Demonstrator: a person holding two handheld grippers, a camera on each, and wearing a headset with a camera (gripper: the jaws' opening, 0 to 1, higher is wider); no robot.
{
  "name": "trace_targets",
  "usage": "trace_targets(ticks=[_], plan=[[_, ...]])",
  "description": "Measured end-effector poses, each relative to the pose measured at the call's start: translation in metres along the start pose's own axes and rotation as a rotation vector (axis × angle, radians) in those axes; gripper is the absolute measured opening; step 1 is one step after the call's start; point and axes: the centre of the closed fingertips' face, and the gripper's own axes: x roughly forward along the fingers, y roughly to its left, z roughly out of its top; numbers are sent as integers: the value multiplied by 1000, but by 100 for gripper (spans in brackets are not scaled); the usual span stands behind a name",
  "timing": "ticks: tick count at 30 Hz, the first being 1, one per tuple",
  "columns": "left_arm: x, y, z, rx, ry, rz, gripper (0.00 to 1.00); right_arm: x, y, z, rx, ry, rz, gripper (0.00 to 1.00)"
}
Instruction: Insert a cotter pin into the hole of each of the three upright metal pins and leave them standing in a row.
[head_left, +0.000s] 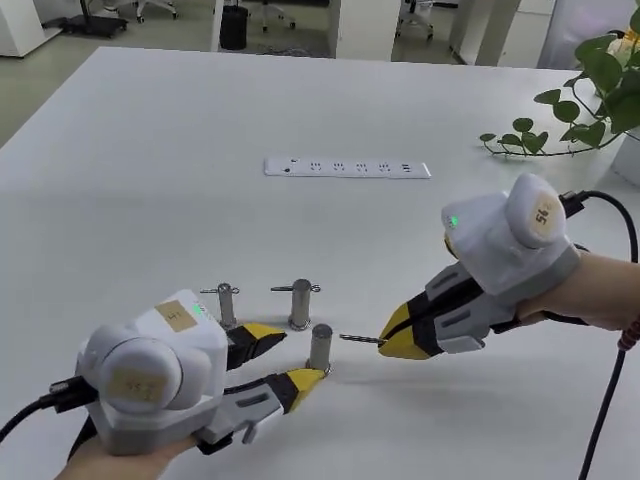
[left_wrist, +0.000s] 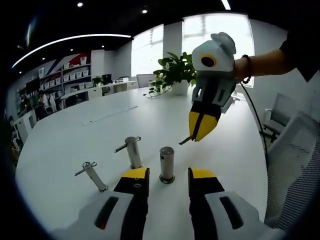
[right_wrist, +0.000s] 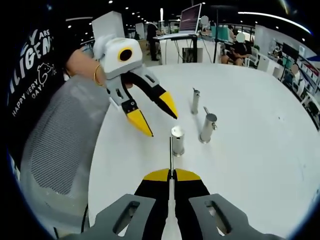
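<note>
Cotter pin (head_left: 358, 339), thin wire, pinched in right gripper (head_left: 385, 343), left gripper (head_left: 300, 354) spread near cylindrical metal pin (head_left: 320, 345)

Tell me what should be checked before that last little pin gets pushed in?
1. Cotter pin gripped by right gripper: ok, jaws shut on it.
2. Its tip aligned with front metal pin's hole: cannot tell, hole isn't visible.
3. Left gripper steadying front metal pin: not ok, jaws open, apart from it.
4. Back two metal pins upright, already pinned: ok.
</note>
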Motion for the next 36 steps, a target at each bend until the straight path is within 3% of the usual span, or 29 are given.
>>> trace_targets(ticks=[13,20,36], plan=[[24,4,-11,1,48,27,26,6,-8,-4,4,1,11,0],[33,3,-13,-1,50,23,21,10,-8,-3,3,-4,24,0],[39,3,-16,-13,63,13,10,14,-8,1,-16,-6,40,0]])
